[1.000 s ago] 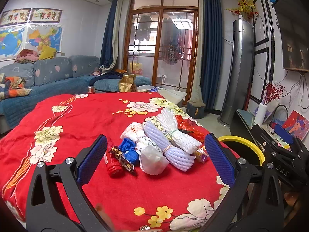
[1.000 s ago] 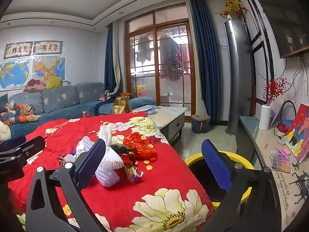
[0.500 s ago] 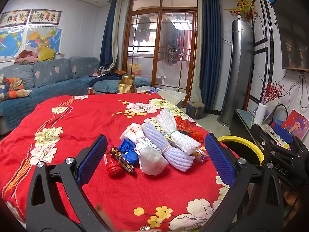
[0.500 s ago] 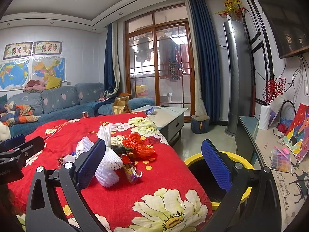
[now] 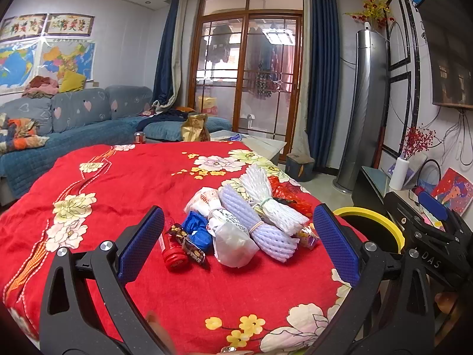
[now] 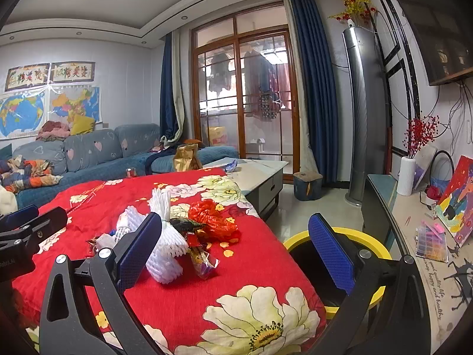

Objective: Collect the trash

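Note:
A pile of trash lies on the red flowered cloth (image 5: pixel 124 183): a lilac foam net (image 5: pixel 257 224), a white foam net (image 5: pixel 272 204), a clear plastic bag (image 5: pixel 233 239), a blue wrapper (image 5: pixel 196 227), a small red bottle (image 5: pixel 173 254) and a red plastic bag (image 6: pixel 215 219). My left gripper (image 5: pixel 236 245) is open, its blue pads framing the pile from just short of it. My right gripper (image 6: pixel 236 251) is open too, with the white foam net (image 6: pixel 165 245) and a candy wrapper (image 6: pixel 204 263) between its pads. A yellow-rimmed bin (image 6: pixel 348 233) stands off the table's right edge.
A blue sofa (image 5: pixel 74 127) runs along the back left. A low coffee table (image 6: pixel 260 174) sits beyond the red cloth. A side shelf (image 6: pixel 428 254) with a white vase (image 6: pixel 406 176) and a painting lines the right wall. The right gripper's body (image 5: pixel 428 236) shows at the left view's right.

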`<state>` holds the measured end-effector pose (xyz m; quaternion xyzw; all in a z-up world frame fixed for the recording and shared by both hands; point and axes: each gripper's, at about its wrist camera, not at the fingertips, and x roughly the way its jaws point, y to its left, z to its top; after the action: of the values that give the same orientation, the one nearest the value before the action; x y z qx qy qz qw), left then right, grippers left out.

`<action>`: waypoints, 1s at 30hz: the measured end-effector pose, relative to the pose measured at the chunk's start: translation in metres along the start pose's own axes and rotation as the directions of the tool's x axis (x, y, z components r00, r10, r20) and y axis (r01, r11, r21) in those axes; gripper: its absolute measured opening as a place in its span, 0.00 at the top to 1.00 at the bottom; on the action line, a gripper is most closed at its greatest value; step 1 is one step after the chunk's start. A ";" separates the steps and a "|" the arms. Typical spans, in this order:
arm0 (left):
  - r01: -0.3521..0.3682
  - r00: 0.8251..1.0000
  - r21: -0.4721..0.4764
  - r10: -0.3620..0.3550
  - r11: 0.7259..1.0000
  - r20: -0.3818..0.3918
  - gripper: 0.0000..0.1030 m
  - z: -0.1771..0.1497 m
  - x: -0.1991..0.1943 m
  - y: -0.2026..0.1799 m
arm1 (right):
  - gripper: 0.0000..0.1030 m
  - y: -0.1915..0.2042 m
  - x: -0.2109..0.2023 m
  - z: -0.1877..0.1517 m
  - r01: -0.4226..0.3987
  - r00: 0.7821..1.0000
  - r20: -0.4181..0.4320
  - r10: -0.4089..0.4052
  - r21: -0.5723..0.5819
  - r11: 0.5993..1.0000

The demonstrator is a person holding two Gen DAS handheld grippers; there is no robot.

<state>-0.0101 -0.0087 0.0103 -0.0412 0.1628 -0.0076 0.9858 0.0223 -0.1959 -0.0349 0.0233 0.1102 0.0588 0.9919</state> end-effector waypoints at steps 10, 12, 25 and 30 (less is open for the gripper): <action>0.000 1.000 -0.016 0.000 1.000 -0.015 0.10 -0.001 0.005 0.009 | 0.06 0.001 0.003 -0.001 -0.035 0.999 -0.021 0.035 -0.008 0.999; -0.001 1.000 -0.033 0.001 0.999 -0.015 0.10 -0.001 0.008 0.016 | 0.06 0.003 0.004 -0.001 -0.055 0.998 -0.030 0.055 -0.012 0.998; -0.070 0.997 -0.098 0.068 0.993 -0.022 0.10 0.000 0.017 0.052 | 0.06 0.042 0.027 0.002 -0.186 0.978 -0.110 0.177 -0.075 0.980; -0.108 0.994 -0.124 0.104 0.986 -0.037 0.10 0.003 0.022 0.071 | 0.06 0.062 0.034 0.006 -0.227 0.969 -0.120 0.215 -0.100 0.969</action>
<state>0.0118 0.0621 -0.0003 -0.0945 0.1797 0.0547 0.9776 0.0499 -0.1308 -0.0323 -0.0238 0.1568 0.1763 0.9715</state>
